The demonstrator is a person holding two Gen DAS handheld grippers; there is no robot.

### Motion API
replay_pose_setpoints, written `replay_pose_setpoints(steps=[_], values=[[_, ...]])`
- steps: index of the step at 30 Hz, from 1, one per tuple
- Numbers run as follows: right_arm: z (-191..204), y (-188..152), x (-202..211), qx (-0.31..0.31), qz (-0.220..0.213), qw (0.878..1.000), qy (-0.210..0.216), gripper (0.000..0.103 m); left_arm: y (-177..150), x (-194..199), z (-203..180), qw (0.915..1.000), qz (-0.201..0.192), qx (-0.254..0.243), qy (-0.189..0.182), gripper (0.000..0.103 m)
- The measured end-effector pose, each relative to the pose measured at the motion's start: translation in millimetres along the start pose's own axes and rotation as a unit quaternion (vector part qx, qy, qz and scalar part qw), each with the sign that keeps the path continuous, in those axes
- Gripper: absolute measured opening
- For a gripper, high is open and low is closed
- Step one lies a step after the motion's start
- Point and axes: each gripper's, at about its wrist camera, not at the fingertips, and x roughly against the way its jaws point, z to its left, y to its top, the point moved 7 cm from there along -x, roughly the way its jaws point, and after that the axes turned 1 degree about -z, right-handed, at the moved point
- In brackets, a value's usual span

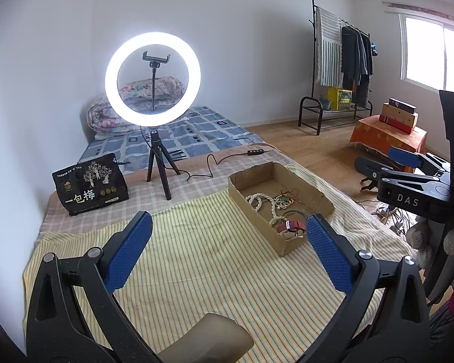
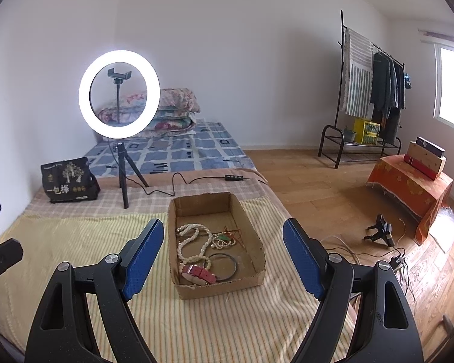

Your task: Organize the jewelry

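Note:
An open cardboard box [image 2: 251,242] lies on the striped cloth and also shows in the left wrist view [image 1: 324,201]. Inside it lie white bead necklaces [image 2: 193,236], a red strap watch [image 2: 198,273], a dark bangle [image 2: 227,267] and a small green pendant on red cord [image 2: 225,237]. The beads [image 1: 258,201] and the red watch [image 1: 292,225] also show in the left wrist view. My right gripper [image 2: 224,255] is open and empty, held above the box's near end. My left gripper [image 1: 228,249] is open and empty, above the cloth to the left of the box.
A lit ring light on a tripod [image 1: 152,78] and a black snack bag [image 1: 89,184] stand behind the cloth, with a cable and switch [image 2: 234,178]. A clothes rack [image 2: 372,90], an orange-draped stand [image 2: 408,187] and cables on the wood floor [image 2: 378,236] are to the right.

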Motion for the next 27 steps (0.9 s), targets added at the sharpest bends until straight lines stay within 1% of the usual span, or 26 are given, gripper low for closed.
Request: replay_pose_setpoints(steps=[27], values=[[1.3,-4.1,-0.1,0.006,0.007,1.000,0.002,0.081,-0.4,0.3,-0.8,1.0000,0.001,-0.001,-0.001,0.103]])
